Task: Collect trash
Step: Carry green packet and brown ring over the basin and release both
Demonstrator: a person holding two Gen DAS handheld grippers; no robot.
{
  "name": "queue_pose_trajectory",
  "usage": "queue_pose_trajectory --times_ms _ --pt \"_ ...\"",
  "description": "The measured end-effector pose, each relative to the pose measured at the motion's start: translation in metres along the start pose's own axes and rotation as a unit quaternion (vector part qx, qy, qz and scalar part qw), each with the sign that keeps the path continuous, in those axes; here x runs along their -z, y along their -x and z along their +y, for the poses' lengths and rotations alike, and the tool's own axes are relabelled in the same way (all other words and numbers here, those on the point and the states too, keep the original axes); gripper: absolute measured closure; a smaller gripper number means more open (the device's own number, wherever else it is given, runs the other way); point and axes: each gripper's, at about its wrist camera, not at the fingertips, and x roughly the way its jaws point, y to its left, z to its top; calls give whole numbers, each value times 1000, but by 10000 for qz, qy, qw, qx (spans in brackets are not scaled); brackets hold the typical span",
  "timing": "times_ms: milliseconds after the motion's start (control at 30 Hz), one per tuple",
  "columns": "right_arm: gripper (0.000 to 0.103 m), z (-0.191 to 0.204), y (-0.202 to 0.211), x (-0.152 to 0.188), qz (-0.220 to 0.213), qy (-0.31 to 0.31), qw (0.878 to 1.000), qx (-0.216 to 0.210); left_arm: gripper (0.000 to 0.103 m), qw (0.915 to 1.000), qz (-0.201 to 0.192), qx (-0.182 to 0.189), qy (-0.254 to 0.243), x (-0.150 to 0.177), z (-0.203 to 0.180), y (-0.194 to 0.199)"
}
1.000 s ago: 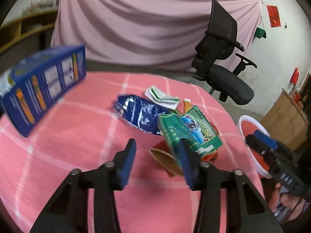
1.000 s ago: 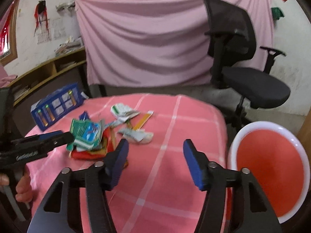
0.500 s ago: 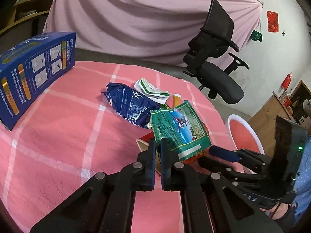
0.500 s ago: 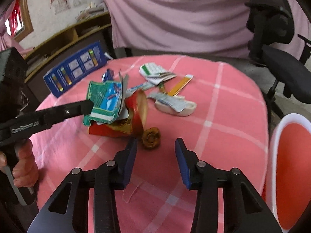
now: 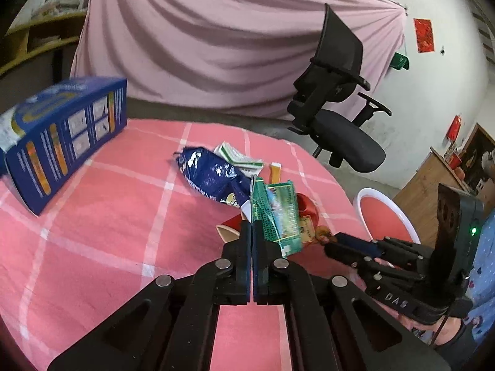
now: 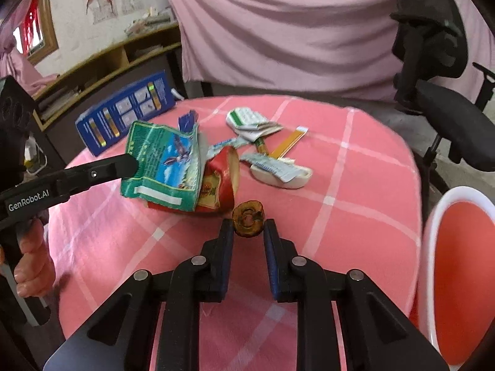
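While the left tongs (image 5: 253,232) were spread wide a second ago, they are now seen clenched on the edge of the green wrapper (image 5: 277,216), which is raised on its edge above the red packet (image 6: 221,182) instead of lying flat on it. In the right wrist view the wrapper (image 6: 167,164) is shown pinched at its left border by the left tongs (image 6: 131,162). The right tongs (image 6: 248,232), formerly wide apart over bare cloth, are narrowed around the brown round scrap (image 6: 248,218), which is set between the tips on the bench (image 6: 355,191); whether the pads press it cannot be told. The blue bag (image 5: 213,176), the white and green paper (image 6: 250,120), the orange strip (image 6: 287,142) and the white dish (image 6: 284,176) are left lying on the pink checked cloth. The blue box (image 5: 62,136) is kept at the far left edge of the bench, and the red basin (image 6: 464,272) is seen just beside the bench on the right.
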Motion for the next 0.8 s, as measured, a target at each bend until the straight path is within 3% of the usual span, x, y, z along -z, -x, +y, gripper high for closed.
queue_pose_trajectory --times_ms 167,333,500,600,800 --pt "85 -4 25 4 -658 -45 9978 72 103 9991 -223 -129 -340 3 -21 9" --pt "85 3 57 7 -1582 144 9868 306 103 9960 -541 -225 -676 2 -47 15" --pt "85 5 94 14 -2685 170 9608 664 103 9894 -989 -228 -1037 -2 -75 24" --pt "85 3 109 17 -3111 111 9449 1015 103 9819 -1368 -190 -1297 -4 -99 29" --pt "85 -15 145 27 -3944 -250 9019 1745 103 9636 -2015 71 -1758 -7 -138 33"
